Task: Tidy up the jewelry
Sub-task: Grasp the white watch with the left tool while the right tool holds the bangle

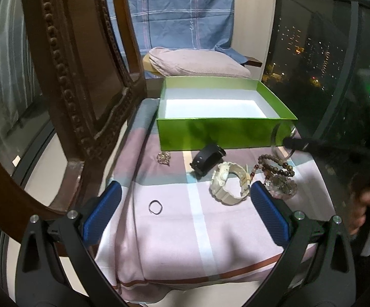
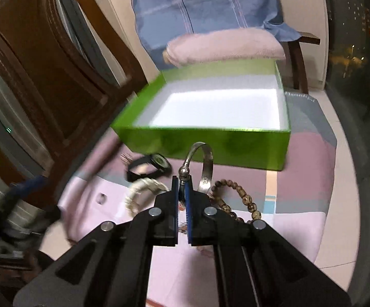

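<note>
Slippage is the thing I'm worrying about here. The right gripper (image 2: 182, 186) is pinching a silver bangle (image 2: 203, 158) with its fingers squeezed nearly together, and they're only catching the thin end by the little ball knob, so the rest of the loop is sticking out ahead of the fingertips. Hard metal on such a narrow bite could be twisting or swinging loose before it's over the green box (image 2: 210, 145), or clipping the box's near wall on the way in.

The box is sitting just beyond the fingertips, open, and its white inside is looking completely empty so far.

The left gripper (image 1: 185, 209) is hanging with its fingers spread wide, holding nothing. Between them on the cloth-covered counter (image 1: 174, 230) a small ring (image 1: 155, 207) is lying, nearer the left finger. The cream watch (image 1: 229, 181) is sitting beside the right finger, the black watch (image 1: 206, 160) and bead bracelets (image 1: 277, 168) farther ahead toward the box.
</note>
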A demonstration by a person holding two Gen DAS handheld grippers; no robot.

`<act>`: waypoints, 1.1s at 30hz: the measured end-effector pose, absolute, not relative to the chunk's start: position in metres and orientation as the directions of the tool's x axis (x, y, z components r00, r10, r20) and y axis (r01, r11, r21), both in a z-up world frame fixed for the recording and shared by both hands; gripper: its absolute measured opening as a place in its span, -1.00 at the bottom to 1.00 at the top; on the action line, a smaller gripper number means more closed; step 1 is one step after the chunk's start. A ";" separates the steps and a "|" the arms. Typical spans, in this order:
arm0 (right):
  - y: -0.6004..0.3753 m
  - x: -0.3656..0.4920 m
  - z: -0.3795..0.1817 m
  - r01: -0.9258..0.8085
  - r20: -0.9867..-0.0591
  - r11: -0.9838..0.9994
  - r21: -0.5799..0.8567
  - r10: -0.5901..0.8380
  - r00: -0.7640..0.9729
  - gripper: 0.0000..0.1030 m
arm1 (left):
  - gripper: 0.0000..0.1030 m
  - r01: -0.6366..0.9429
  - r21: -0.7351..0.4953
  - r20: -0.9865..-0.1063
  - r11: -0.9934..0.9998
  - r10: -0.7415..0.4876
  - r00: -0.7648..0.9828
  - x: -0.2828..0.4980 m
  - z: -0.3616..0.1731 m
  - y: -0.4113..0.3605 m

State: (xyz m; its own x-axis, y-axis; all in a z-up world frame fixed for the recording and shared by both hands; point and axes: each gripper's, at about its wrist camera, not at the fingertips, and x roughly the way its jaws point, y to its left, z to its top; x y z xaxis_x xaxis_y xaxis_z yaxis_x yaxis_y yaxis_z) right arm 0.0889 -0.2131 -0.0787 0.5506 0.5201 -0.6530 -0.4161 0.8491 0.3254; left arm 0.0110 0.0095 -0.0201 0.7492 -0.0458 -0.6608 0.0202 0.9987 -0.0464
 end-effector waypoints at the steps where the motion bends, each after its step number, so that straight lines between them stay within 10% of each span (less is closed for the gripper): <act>1: -0.215 0.086 -0.074 -0.420 -0.637 0.844 0.332 0.530 0.561 -0.90 | 0.94 0.031 -0.042 -0.666 0.999 -0.050 0.744 0.012 -0.022 0.006; 13: -0.250 0.062 -0.041 -0.424 -0.528 0.830 0.362 0.558 0.641 -0.90 | 0.88 0.053 0.021 -0.711 0.998 -0.022 0.703 0.042 -0.046 -0.028; 20: -0.243 0.061 -0.045 -0.459 -0.535 0.818 0.347 0.575 0.620 -0.90 | 0.33 0.037 0.085 -0.762 0.996 0.041 0.646 0.082 -0.072 -0.041; 24: -0.241 0.061 -0.046 -0.469 -0.540 0.816 0.338 0.577 0.613 -0.90 | -0.59 0.056 0.056 -0.806 0.997 0.012 0.592 0.096 -0.089 -0.043; 33: -0.246 0.050 -0.038 -0.481 -0.506 0.814 0.326 0.580 0.638 -0.90 | -0.60 0.057 -0.096 -0.730 0.994 -0.109 0.675 0.059 -0.041 -0.023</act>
